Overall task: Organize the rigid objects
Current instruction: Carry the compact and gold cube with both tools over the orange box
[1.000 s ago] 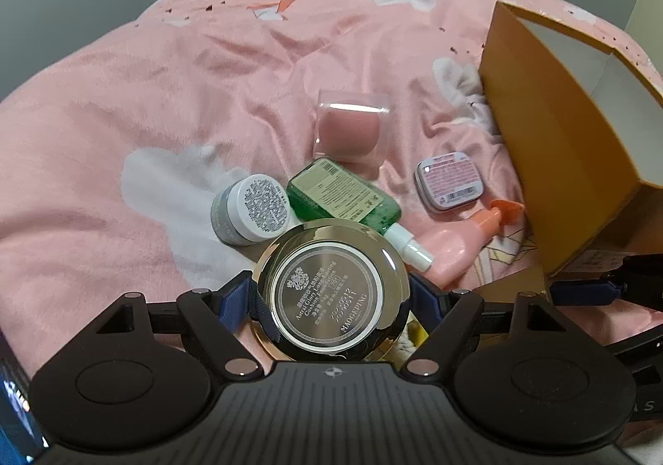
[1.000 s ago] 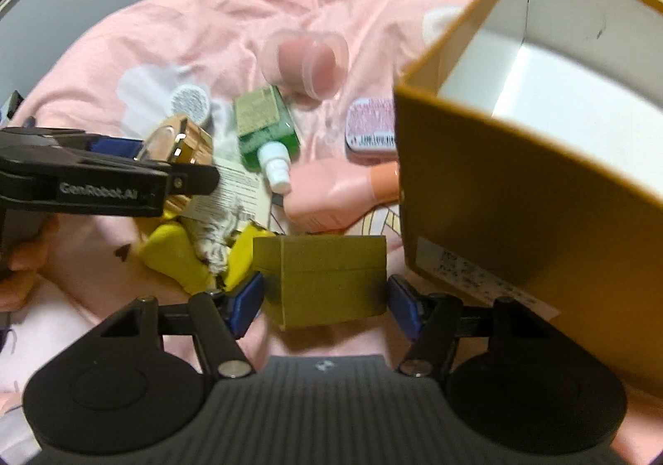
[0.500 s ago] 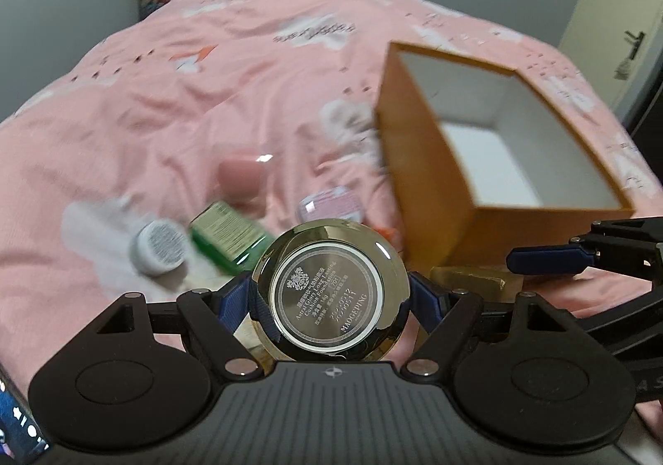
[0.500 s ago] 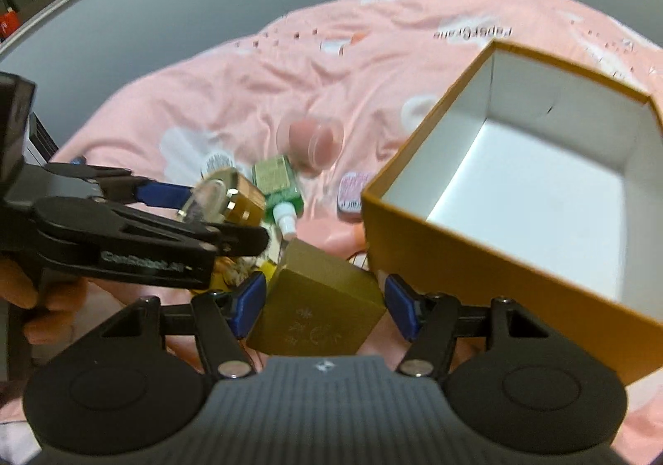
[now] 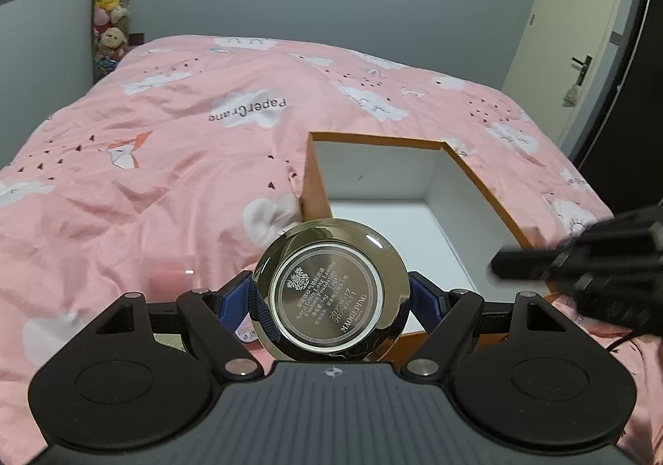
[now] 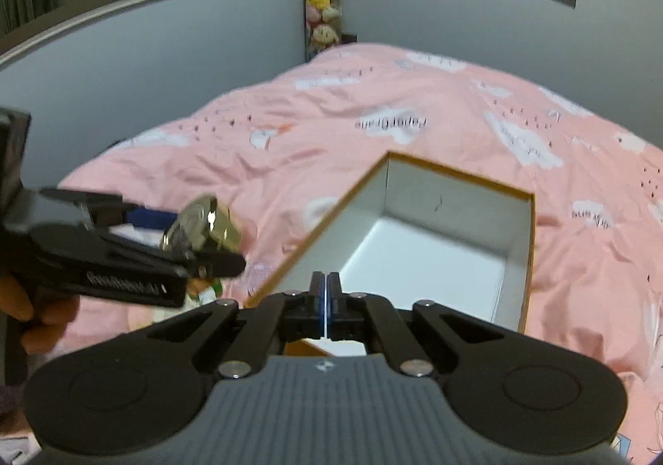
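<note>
My left gripper [image 5: 331,293] is shut on a round gold cushion compact [image 5: 330,290], held in the air in front of the near left corner of the open orange box [image 5: 317,179]. The compact also shows in the right wrist view [image 6: 203,227], left of the box [image 6: 315,241]. My right gripper [image 6: 326,295] is shut with its blue pads together and nothing between them, above the box's near wall. The small gold box it held earlier is out of sight. The box's white floor looks bare where it shows.
The pink quilt [image 5: 165,158] covers the bed. A clear case with a pink sponge [image 5: 172,272] lies left of my left gripper. A pink tin [image 6: 261,272] and a green bottle [image 6: 203,287] peek out below the left gripper. Grey walls stand behind.
Both grippers rose and tilted up toward the box. My right gripper no longer holds the small gold box and has closed. The left still holds the compact.
</note>
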`<action>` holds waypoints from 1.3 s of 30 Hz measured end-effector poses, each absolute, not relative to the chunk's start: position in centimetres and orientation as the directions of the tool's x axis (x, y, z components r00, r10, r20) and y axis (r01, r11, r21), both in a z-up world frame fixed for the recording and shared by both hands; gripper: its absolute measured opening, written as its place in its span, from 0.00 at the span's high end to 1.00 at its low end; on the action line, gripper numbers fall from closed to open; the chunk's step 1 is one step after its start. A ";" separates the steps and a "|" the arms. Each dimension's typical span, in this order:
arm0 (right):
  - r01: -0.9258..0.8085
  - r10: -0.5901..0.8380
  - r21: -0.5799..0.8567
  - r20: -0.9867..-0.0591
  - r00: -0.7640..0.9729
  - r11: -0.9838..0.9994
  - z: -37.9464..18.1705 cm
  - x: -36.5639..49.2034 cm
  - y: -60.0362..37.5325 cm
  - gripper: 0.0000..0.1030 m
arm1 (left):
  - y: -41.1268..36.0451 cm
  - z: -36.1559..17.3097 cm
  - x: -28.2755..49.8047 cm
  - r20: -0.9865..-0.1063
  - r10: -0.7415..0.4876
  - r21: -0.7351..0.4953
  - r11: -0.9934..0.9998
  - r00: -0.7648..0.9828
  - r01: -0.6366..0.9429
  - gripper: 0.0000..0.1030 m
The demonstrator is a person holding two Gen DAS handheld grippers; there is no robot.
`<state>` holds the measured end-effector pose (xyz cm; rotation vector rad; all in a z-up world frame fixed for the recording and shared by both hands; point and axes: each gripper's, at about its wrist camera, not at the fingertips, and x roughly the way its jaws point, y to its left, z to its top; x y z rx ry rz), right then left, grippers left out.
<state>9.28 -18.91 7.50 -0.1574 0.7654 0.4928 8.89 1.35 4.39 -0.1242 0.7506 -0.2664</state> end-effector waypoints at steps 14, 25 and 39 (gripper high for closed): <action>-0.542 0.376 0.169 -0.878 0.297 0.823 -4.4 9.3 -15.4 0.33 | 3.5 -1.7 7.1 -0.794 -0.288 -0.245 0.958 0.536 0.152 0.12; -0.561 0.312 0.141 -0.923 0.223 0.816 -7.4 9.3 -14.7 0.52 | 2.8 -1.2 6.9 -0.787 -0.277 -0.226 0.961 0.551 0.160 0.12; -0.544 0.362 0.045 -0.791 0.493 0.838 5.3 7.3 -18.1 0.56 | 0.7 4.4 7.5 -0.651 -0.335 -0.207 0.942 0.682 0.265 0.12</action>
